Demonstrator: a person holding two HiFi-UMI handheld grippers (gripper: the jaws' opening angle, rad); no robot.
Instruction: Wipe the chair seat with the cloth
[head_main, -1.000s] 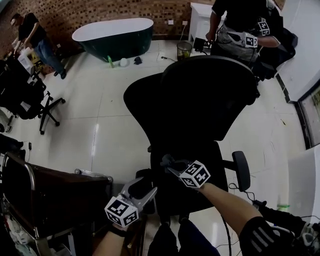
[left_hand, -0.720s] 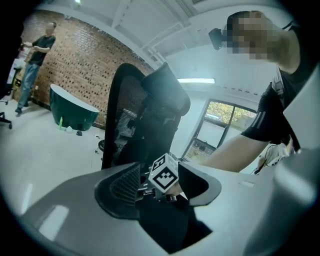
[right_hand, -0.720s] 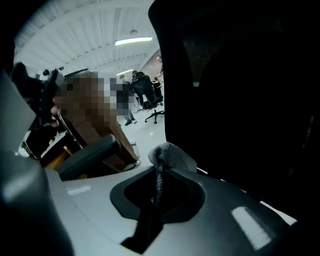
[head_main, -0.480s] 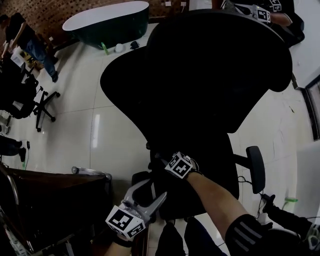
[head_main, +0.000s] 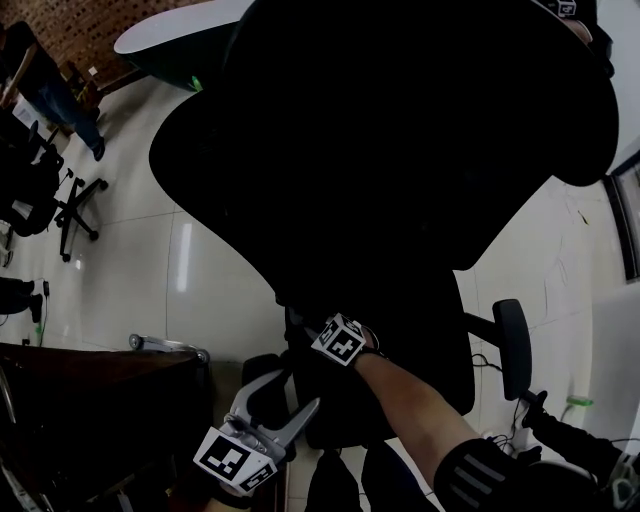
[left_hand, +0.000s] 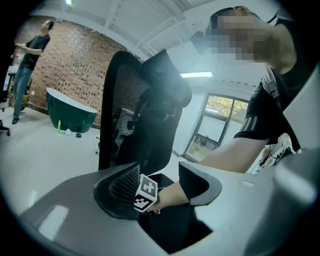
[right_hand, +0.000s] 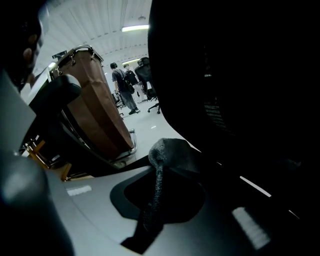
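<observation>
As the right tongs — pinching the cloth — are sliding further across the chair seat, wiping is progressing; left tongs are hanging spread, empty.

The tiled floor (pale, glossy) carries a black chair and a bathtub.

We are wearing a black sleeve with grey stripes. Our grey left gripper and right gripper are showing black-and-white checked cubes.
</observation>
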